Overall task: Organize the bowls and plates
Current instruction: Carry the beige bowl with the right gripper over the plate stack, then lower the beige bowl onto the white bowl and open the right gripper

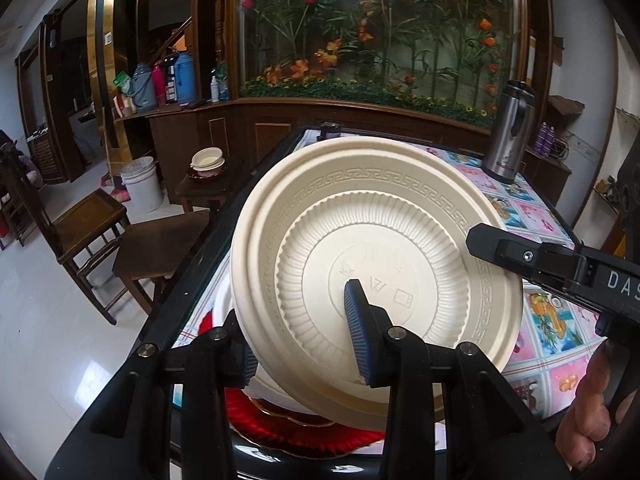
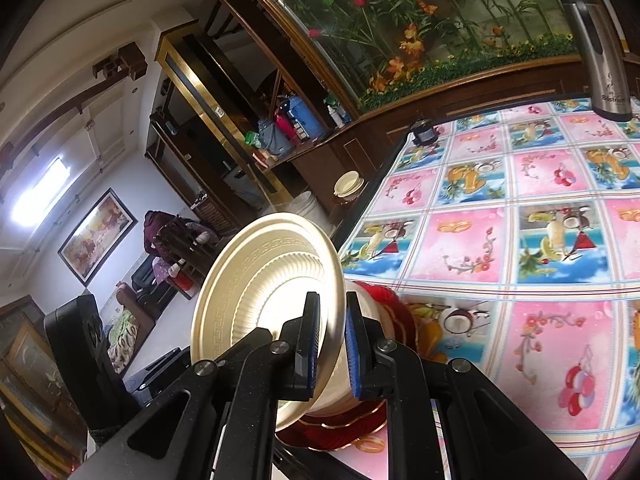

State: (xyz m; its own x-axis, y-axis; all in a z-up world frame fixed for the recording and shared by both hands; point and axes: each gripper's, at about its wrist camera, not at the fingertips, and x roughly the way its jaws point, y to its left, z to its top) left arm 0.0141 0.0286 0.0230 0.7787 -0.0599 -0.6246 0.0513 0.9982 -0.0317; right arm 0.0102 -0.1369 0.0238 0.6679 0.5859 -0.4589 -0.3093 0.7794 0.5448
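Cream plate (image 2: 256, 280) rim clamped between right gripper (image 2: 332, 344) fingers.

Cream plate (image 1: 376, 240) matt embossed plastic; red plate (image 1: 296, 436) glossy; flask (image 1: 508, 136) brushed metal.

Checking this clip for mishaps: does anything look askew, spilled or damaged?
The cream plate stands tilted on edge, underside showing, pinched by both grippers, left and right, above the red dish. No spill or damage visible.

Matte black plastic two-finger left gripper (image 1: 306, 334) — ribbed blue rubber pads (image 1: 357, 330), round silver pivot screws. Same black build on the right gripper (image 2: 333, 346) — white "DAS" lettering along its side.
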